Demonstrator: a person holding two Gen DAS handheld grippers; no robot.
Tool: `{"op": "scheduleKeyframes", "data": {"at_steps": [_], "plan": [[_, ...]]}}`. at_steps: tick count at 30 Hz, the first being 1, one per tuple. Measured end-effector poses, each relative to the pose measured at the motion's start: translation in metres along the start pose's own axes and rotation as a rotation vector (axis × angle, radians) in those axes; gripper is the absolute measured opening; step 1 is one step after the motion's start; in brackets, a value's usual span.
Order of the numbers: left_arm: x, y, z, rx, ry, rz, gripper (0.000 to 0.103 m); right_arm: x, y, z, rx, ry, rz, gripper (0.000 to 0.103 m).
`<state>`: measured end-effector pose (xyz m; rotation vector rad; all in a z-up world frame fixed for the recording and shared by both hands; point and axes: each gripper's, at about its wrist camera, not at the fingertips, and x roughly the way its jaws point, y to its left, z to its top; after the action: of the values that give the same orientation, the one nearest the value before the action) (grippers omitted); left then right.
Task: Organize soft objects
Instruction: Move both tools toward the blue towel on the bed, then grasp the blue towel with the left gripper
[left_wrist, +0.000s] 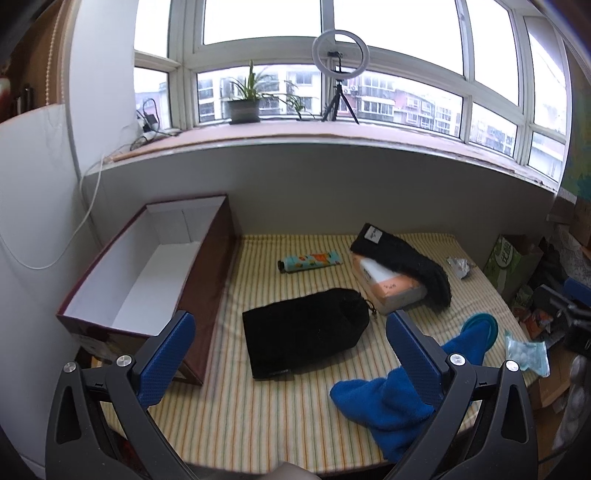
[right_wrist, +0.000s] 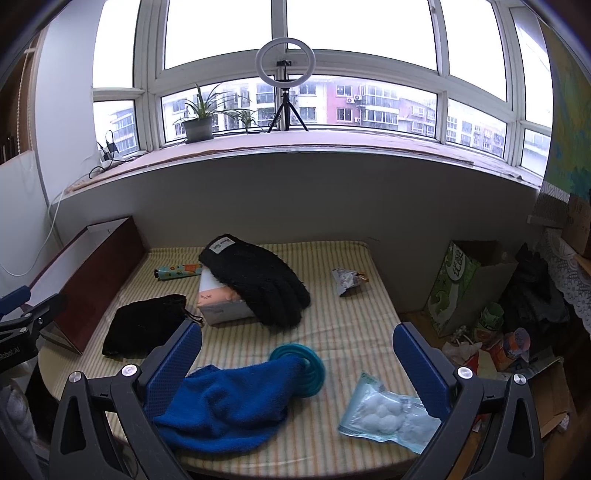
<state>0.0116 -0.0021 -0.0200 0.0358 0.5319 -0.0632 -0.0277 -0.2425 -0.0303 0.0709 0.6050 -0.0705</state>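
A black drawstring pouch (left_wrist: 306, 338) (right_wrist: 144, 323) lies flat on the striped table. A blue towel (left_wrist: 399, 391) (right_wrist: 229, 402) lies crumpled at the front, draped over a teal ring toy (right_wrist: 312, 371). A black fuzzy glove (left_wrist: 402, 264) (right_wrist: 258, 280) rests on a tissue pack (left_wrist: 388, 288) (right_wrist: 221, 302). My left gripper (left_wrist: 291, 321) is open above the pouch, holding nothing. My right gripper (right_wrist: 297, 332) is open above the towel and ring toy, holding nothing.
An open maroon box (left_wrist: 147, 266) (right_wrist: 92, 269) with a white inside stands at the table's left. A patterned tube (left_wrist: 310, 260), a crumpled wrapper (right_wrist: 347, 280) and a bag of cotton balls (right_wrist: 388, 413) lie about. A green carton (right_wrist: 458, 284) and clutter sit off the right edge.
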Motion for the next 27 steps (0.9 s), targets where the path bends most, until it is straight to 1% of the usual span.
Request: {"op": "scheduleKeyframes", "data": {"at_steps": [4,6,7,9,10,13,14,18,24,27], "plan": [[0.004,0.002,-0.004,-0.002,0.04,-0.041,0.103,0.002,-0.024,0.001,0.029,0.034,0.019,0.102],[0.006,0.004,-0.007,0.0,0.079,-0.061,0.103,0.002,-0.035,0.0,0.042,0.049,0.023,0.102],[0.008,0.005,-0.009,0.007,0.104,-0.066,0.103,0.002,-0.042,0.0,0.047,0.058,0.021,0.102],[0.01,0.005,-0.012,0.006,0.128,-0.093,0.102,0.002,-0.052,-0.001,0.051,0.068,0.011,0.102],[0.01,0.006,-0.014,0.002,0.156,-0.102,0.101,0.001,-0.056,-0.001,0.051,0.07,0.004,0.102],[0.012,0.004,-0.022,0.032,0.181,-0.113,0.099,0.0,-0.065,-0.003,0.049,0.079,-0.004,0.102],[0.013,0.003,-0.025,0.041,0.194,-0.115,0.099,0.0,-0.066,-0.003,0.05,0.085,0.003,0.102],[0.017,0.0,-0.035,0.063,0.247,-0.144,0.099,0.008,-0.062,-0.008,0.042,0.133,0.075,0.102],[0.026,-0.016,-0.046,0.059,0.313,-0.219,0.099,0.029,-0.052,-0.011,0.038,0.206,0.151,0.102],[0.033,-0.027,-0.052,0.06,0.347,-0.25,0.099,0.044,-0.038,-0.014,-0.002,0.252,0.187,0.102]]}}
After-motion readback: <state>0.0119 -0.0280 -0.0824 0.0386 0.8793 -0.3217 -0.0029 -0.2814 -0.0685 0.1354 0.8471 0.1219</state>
